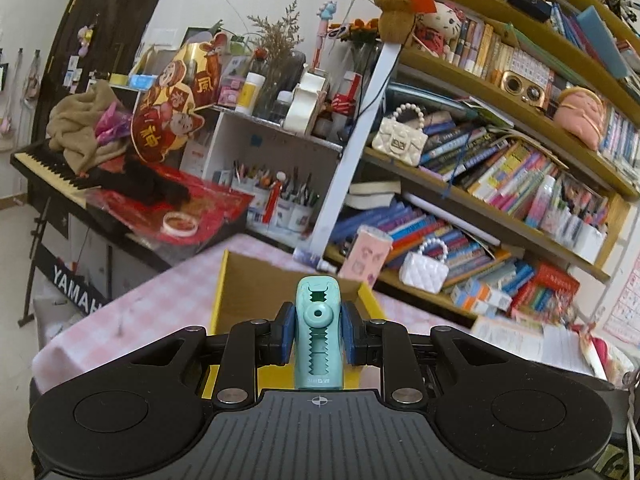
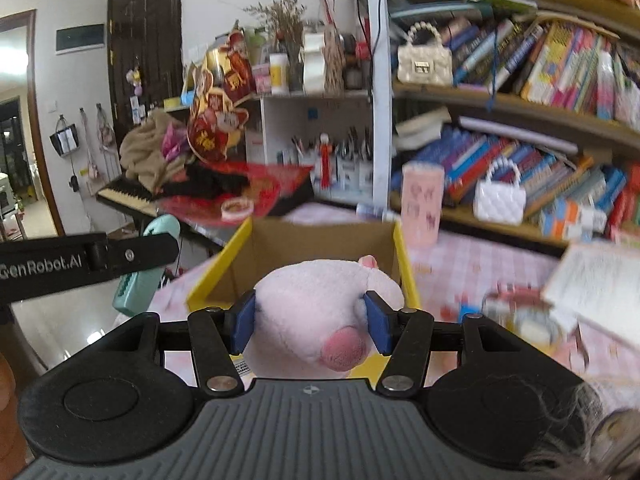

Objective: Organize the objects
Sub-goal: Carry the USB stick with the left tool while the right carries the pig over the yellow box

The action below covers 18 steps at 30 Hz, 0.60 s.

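Left gripper (image 1: 318, 334) level, clamped on teal clip (image 1: 318, 332) above box (image 1: 224, 280).

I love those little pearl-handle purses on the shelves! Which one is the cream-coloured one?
The cream purse sits on the higher shelf, beside leaning books. The other purse, on the shelf below it, is plain white.

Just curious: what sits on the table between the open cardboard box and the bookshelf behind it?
In the right wrist view, a tall pink cup stands on the pink checked cloth between the cardboard box and the bookshelf.
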Each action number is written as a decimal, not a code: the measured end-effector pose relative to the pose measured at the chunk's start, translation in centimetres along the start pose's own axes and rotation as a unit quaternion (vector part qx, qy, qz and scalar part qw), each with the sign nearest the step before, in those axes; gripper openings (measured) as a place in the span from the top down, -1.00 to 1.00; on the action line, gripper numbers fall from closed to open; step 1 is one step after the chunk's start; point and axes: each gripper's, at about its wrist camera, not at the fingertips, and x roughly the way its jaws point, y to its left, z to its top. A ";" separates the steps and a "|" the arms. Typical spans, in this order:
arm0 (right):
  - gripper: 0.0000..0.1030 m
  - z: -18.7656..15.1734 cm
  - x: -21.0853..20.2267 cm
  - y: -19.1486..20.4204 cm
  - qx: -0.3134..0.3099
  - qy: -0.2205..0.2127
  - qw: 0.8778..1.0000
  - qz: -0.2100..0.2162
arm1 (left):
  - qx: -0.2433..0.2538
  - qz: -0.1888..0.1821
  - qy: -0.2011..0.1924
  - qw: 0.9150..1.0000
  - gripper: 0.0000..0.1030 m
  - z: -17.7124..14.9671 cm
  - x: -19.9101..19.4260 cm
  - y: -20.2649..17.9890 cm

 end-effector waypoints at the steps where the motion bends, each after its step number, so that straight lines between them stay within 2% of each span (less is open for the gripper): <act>1: -0.05 0.7 0.8 -0.4 -0.003 -0.004 1.000 0.002 | -0.001 0.001 -0.001 1.000 0.56 0.2 0.8 -0.2; 7: -0.05 2.8 5.7 -2.5 -0.041 -0.012 0.999 0.016 | 0.000 0.032 0.007 0.999 0.56 1.1 6.2 -1.1; 11: -0.05 3.5 10.5 -3.5 -0.082 0.004 0.996 0.030 | -0.010 0.065 0.037 0.997 0.56 1.5 10.7 -0.9; 15: -0.05 3.7 15.7 -3.9 -0.150 0.038 0.986 0.056 | 0.015 0.107 0.070 0.992 0.56 1.2 15.0 -0.6; 18: -0.05 3.5 19.2 -4.0 -0.199 0.067 0.975 0.068 | 0.015 0.131 0.096 0.987 0.56 0.8 17.6 0.0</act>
